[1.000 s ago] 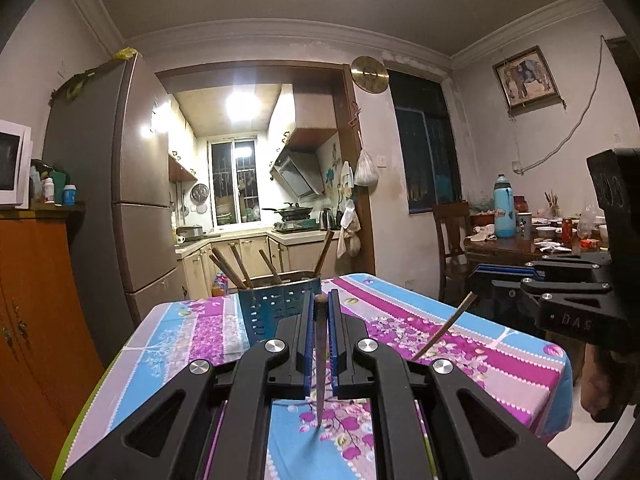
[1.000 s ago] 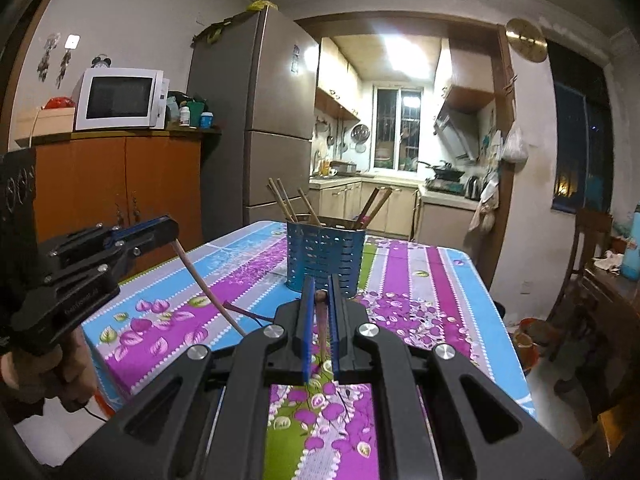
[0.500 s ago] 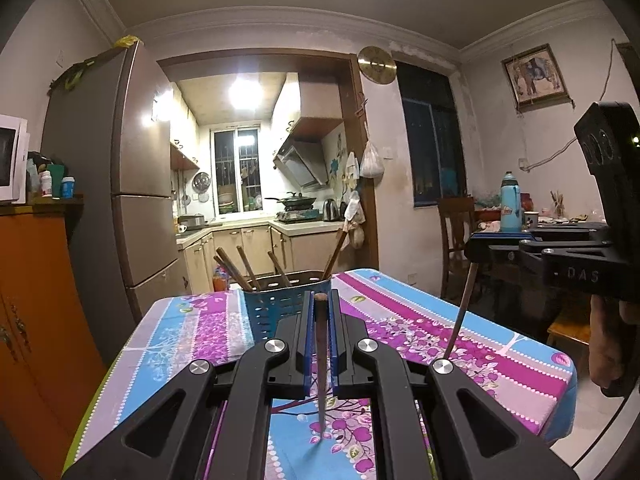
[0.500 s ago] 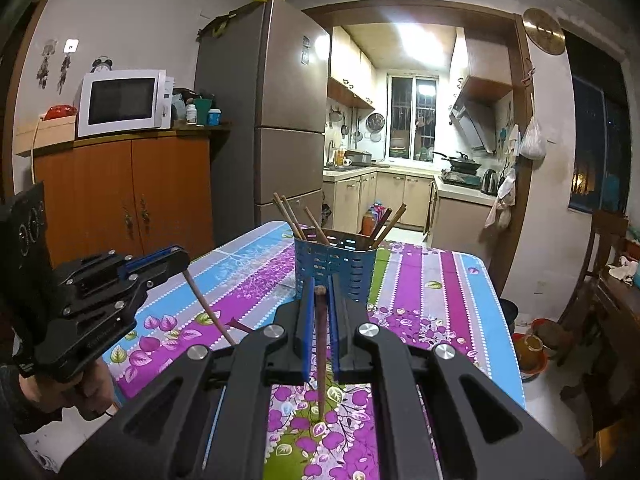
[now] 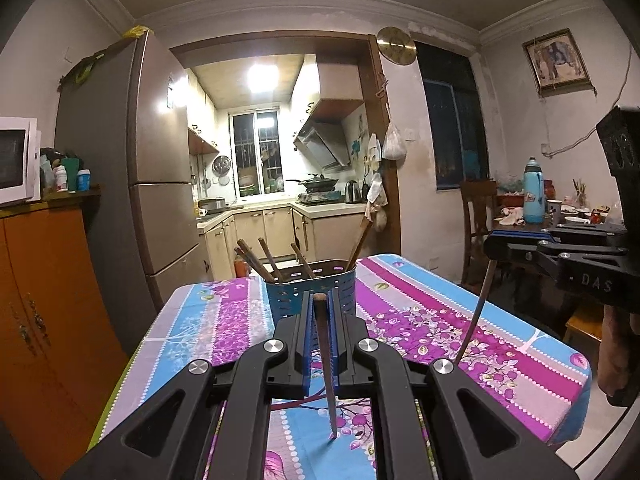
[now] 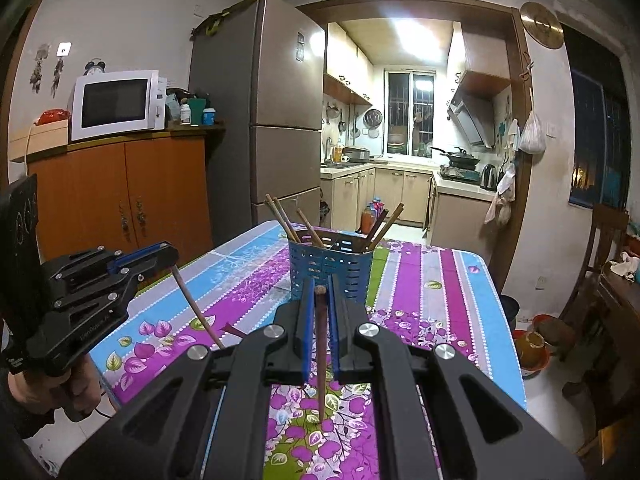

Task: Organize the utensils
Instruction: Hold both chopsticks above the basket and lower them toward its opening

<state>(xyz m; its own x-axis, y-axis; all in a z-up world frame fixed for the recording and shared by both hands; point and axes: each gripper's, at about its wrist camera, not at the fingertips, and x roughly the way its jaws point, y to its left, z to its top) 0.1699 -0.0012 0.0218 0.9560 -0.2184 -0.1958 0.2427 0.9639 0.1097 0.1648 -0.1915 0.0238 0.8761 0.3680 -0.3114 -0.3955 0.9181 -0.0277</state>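
Around the desk [image 5: 460,316], with its purple, blue and white flowered cloth, the room is crowded. A tall grey fridge [image 6: 276,112] fills the upper centre-left of the right wrist view, an orange cupboard [image 6: 120,196] carrying a white microwave [image 6: 116,104] stands left of it, and a lit kitchen shows through the doorway behind. Between each claw and that doorway stands the blue perforated holder [image 5: 310,290], on the desk at frame centre, with several brown chopsticks leaning out of its top to left and right.

The left claw [image 5: 320,312] is clamped on a brown chopstick [image 5: 326,364]. Its thick end sits between the blue pads just in front of the holder, and its long axis runs nearly upright in the frame, with the thin tip pointing down toward the cloth at lower centre. The right claw [image 6: 320,304] grips a second chopstick [image 6: 321,356] the same way, thick end up at the fingertips and tip down over the purple flowers.

Only the left wrist view shows the dining side at the right edge: a wooden chair, a blue bottle [image 5: 534,192] on a cluttered side table, and a framed picture in the upper right. There the right claw enters from the right with its chopstick hanging steeply down. Only the right wrist view shows the left claw from outside, at the lower left, its chopstick slanting down and to the right, and the hand [image 6: 36,388] that holds it.
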